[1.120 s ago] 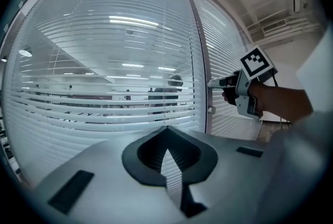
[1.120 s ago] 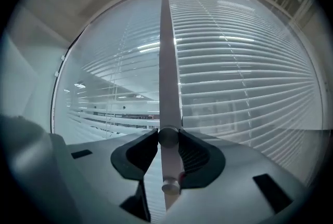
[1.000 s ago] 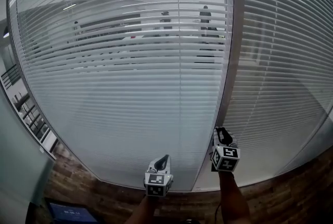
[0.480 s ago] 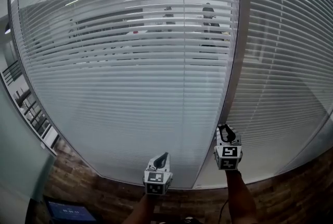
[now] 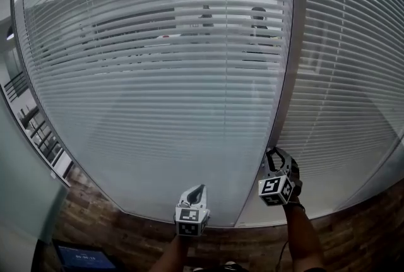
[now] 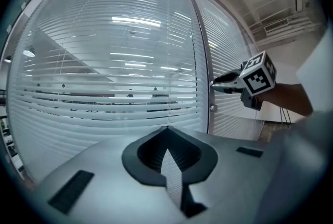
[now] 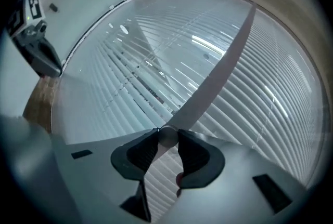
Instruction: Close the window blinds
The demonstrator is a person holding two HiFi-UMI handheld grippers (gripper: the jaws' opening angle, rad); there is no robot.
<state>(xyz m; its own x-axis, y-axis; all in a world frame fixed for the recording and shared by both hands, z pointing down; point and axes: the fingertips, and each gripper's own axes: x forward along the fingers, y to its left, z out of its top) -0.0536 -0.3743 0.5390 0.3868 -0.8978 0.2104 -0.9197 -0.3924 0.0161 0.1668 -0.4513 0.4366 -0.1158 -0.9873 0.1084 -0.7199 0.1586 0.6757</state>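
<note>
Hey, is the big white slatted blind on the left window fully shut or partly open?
Partly open: gaps between the upper slats of the white slatted blind show dark figures beyond it; lower down the slats look nearly closed.

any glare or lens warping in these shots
Head view: fisheye bows the blinds and frame post; ceiling-light reflections streak the glass near the top. Left gripper view: same bulge, dark corners. Right gripper view: picture tilted, post runs diagonally up from the knob.
</note>
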